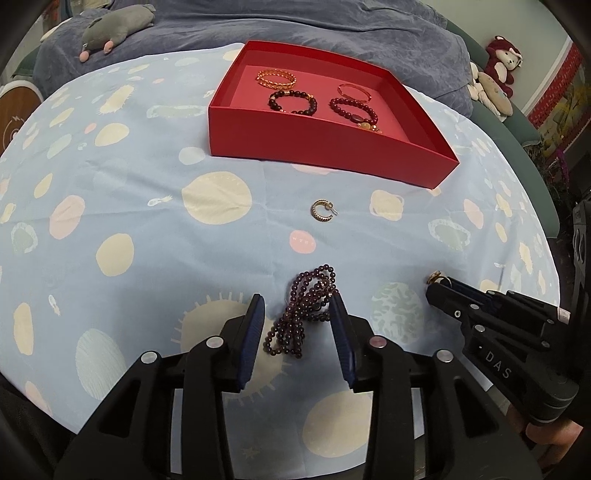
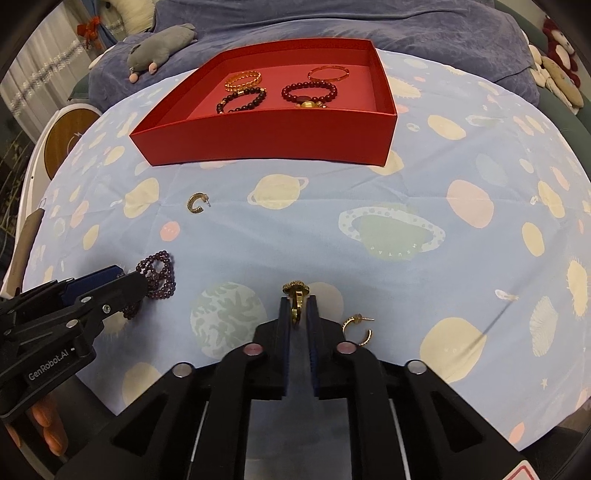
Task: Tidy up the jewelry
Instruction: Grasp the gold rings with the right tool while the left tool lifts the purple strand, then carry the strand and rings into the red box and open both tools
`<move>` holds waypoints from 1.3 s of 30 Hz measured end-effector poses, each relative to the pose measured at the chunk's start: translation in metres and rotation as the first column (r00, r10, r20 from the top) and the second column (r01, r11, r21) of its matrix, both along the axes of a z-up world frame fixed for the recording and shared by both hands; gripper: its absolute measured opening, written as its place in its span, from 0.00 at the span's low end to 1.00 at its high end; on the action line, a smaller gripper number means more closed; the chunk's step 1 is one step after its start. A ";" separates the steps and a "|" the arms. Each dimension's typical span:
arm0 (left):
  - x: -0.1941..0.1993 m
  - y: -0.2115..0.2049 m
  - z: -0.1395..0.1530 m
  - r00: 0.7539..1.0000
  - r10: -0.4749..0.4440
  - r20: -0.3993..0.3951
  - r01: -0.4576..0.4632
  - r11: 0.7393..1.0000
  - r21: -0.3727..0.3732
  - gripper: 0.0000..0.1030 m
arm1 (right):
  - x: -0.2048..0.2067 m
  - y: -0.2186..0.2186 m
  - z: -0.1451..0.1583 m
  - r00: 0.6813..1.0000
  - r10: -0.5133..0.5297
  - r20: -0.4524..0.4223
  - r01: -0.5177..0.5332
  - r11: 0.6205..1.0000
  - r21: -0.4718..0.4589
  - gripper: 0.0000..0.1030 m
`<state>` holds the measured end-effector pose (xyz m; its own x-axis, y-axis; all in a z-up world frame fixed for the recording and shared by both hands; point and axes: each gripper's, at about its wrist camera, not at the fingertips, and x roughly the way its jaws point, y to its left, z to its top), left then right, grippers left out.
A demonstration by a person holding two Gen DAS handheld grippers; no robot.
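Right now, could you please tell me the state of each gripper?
Left gripper: open, straddling the purple bead necklace.
Right gripper: closed on a gold ring.

Matt black plastic on the left gripper (image 1: 297, 304) and right gripper (image 2: 299, 301), with dark blue, finely ribbed pads (image 1: 255, 332) and dull silver metal pins. Soft, creased printed cloth (image 1: 147, 229) over the table. Matt red card, smooth, for the box (image 1: 314, 144). Glossy dark purple beads on the bead strand (image 1: 303, 314); polished beads on the two bracelets (image 1: 293, 102). Shiny gold metal on the ring (image 2: 296, 301), hoop earring (image 1: 323, 211) and bangles (image 2: 243, 80), possibly textured, though too small to tell. Plush grey fabric on the toy (image 1: 114, 29).
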<state>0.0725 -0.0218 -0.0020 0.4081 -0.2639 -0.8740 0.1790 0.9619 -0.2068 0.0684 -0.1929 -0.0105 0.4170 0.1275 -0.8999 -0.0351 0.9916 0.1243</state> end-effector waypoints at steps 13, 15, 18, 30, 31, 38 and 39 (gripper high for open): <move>0.004 -0.007 -0.005 1.000 -0.030 -0.011 0.029 1.000 -0.004 0.09 | 0.006 -0.009 -0.001 0.999 -0.033 0.000 0.033 0.999 0.027 0.02; 0.003 -0.006 -0.003 1.000 -0.028 -0.006 0.028 0.999 -0.015 0.09 | 0.005 -0.011 0.002 0.999 -0.040 0.006 0.040 0.999 0.036 0.02; 0.001 -0.004 0.005 1.000 -0.029 -0.006 0.029 0.998 -0.053 0.08 | 0.002 -0.012 0.011 0.999 -0.046 0.023 0.045 0.998 0.053 0.02; 0.007 -0.006 0.064 0.997 -0.035 0.066 0.041 0.995 -0.090 0.08 | 0.006 -0.010 0.069 0.994 -0.017 0.111 0.008 0.996 0.084 0.02; 0.011 -0.006 0.070 0.996 -0.037 0.077 0.045 0.994 -0.095 0.08 | 0.009 -0.011 0.074 0.993 -0.015 0.119 0.005 0.996 0.086 0.02; 0.067 -0.016 0.107 0.988 -0.055 0.142 0.070 0.992 -0.104 0.08 | 0.059 -0.014 0.109 0.983 0.007 0.184 -0.025 0.995 0.095 0.02; 0.077 -0.019 0.111 0.987 -0.062 0.150 0.077 0.992 -0.101 0.08 | 0.069 -0.015 0.113 0.982 0.007 0.190 -0.026 0.995 0.098 0.02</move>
